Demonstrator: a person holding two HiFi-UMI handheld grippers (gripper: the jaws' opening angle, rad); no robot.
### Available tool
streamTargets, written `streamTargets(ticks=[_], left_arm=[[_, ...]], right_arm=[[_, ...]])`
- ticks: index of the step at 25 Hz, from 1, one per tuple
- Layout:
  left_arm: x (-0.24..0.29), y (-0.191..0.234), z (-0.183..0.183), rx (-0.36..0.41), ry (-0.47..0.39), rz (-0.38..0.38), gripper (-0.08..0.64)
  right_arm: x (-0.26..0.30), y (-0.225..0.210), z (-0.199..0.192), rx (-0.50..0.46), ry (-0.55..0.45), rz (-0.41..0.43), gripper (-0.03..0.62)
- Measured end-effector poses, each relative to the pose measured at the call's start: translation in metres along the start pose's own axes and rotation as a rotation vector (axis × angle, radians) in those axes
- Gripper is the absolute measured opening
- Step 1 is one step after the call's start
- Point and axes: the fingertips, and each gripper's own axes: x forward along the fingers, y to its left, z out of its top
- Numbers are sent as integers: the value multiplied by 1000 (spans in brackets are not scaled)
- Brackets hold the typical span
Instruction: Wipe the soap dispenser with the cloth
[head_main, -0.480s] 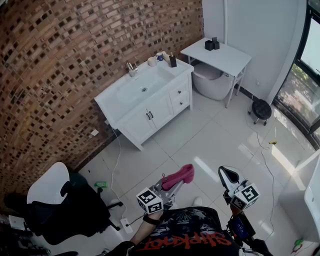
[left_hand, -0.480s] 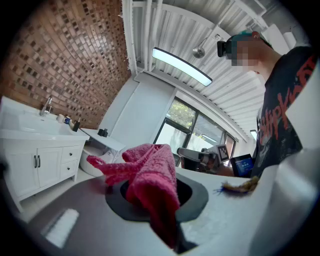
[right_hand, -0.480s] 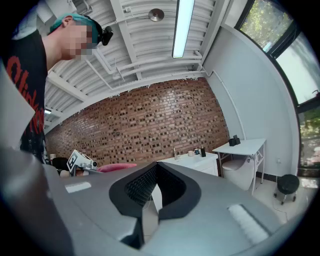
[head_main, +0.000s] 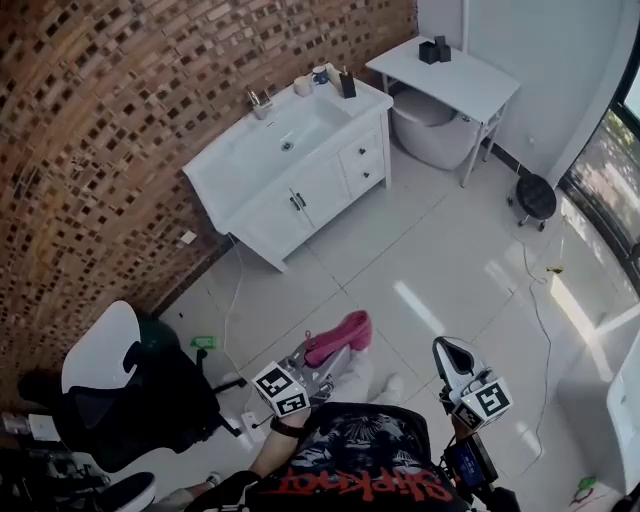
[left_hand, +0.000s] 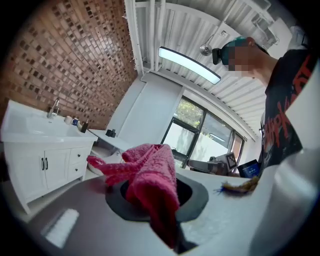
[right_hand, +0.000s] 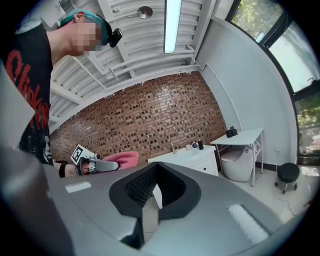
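Pink terry cloth (left_hand: 150, 172) bunches out of the left gripper (head_main: 316, 360), whose jaws are pinched tight on it, one fold hanging down over them and a loose tail sticking out to the side; the right gripper (right_hand: 151, 195) has its jaws pressed together with nothing between them, and is held level near the person's body, apart from the left one; the soap dispenser looks to be the dark bottle (head_main: 347, 85) at the far end of the white vanity (head_main: 300, 215), beside a small white cup (head_main: 303, 86) and along from the tap (head_main: 258, 100), though it is too small here to make out a pump; vanity and grippers are well apart, with a broad stretch of tiled floor (head_main: 420, 260) between them

By my reading the step in hand is the carry; the cloth is gripped and ready, but no wiping has begun and nothing on the counter has been touched; the next move calls for crossing the floor to the vanity, then bringing the left gripper forward so the free bulk of the cloth, not the jaw tips, meets the bottle's side; the bottle stands close to the counter edge and to its neighbours, so a light, steady stroke seems wise to avoid tipping it; if the right gripper is to brace the bottle, its jaws would first have to open
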Motion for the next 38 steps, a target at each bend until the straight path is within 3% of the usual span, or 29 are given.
streamTargets(ticks=[3, 8, 13, 19, 25, 29, 38], left_arm=[[20, 31, 27, 62, 5, -36, 51], [31, 104, 70, 162, -47, -48, 51], [21, 180, 108, 127, -89, -13, 51], [26, 248, 142, 95, -100, 39, 51], [72, 313, 158, 64, -90, 63, 51], [130, 340, 192, 135, -106, 34, 51], [237, 388, 278, 223, -95, 74, 51]], right_arm=[[33, -9, 19, 8, 22, -28, 0], [104, -38, 39, -63, 21, -26, 0], [184, -40, 78, -119, 2, 2, 0], [251, -63, 71, -90, 99, 26, 0], [319, -141, 79, -29, 100, 20, 0], [367, -203, 101, -23, 46, 50, 0], [448, -294, 164, -74, 2, 144, 0]])
